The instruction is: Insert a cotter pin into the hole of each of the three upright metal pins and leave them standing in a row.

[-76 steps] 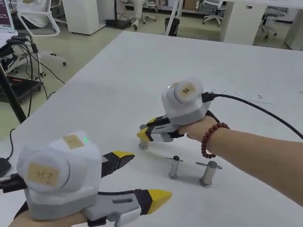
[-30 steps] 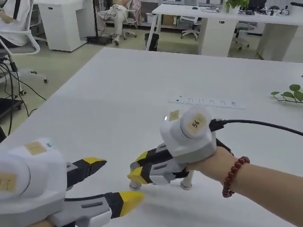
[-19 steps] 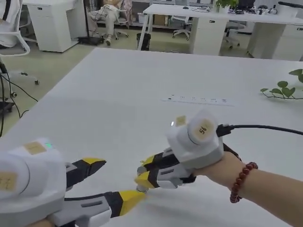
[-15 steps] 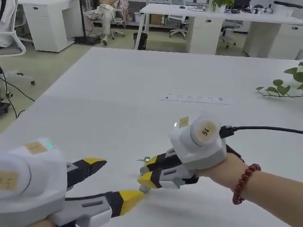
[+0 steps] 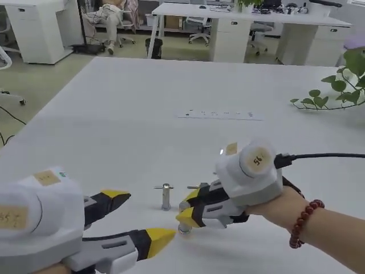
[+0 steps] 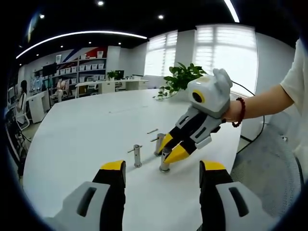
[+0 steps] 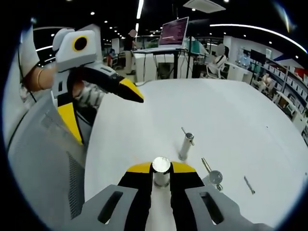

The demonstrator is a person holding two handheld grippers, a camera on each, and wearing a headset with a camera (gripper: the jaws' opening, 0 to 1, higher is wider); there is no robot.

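Right gripper (image 5: pixel 187 208), lower centre: white-grey shell, black jaws, yellow tips, tan round label. Left gripper (image 5: pixel 138 216), lower left: same white, black, yellow scheme. Metal pins (image 5: pixel 166 197): plain silver; gripped pin (image 7: pixel 161 171) same. Table (image 5: pixel 171 97): plain white. Bracelet (image 5: pixel 301 217), lower right: dark red beads. Cable (image 5: pixel 325 154): black. Plant (image 5: pixel 355 61), upper right: green leaves. Floor (image 5: pixel 34 80), upper left: pale olive.

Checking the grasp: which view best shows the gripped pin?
Right gripper view: the pin sits close up between the right gripper's jaws. Head view catches its base; left gripper view shows it small.
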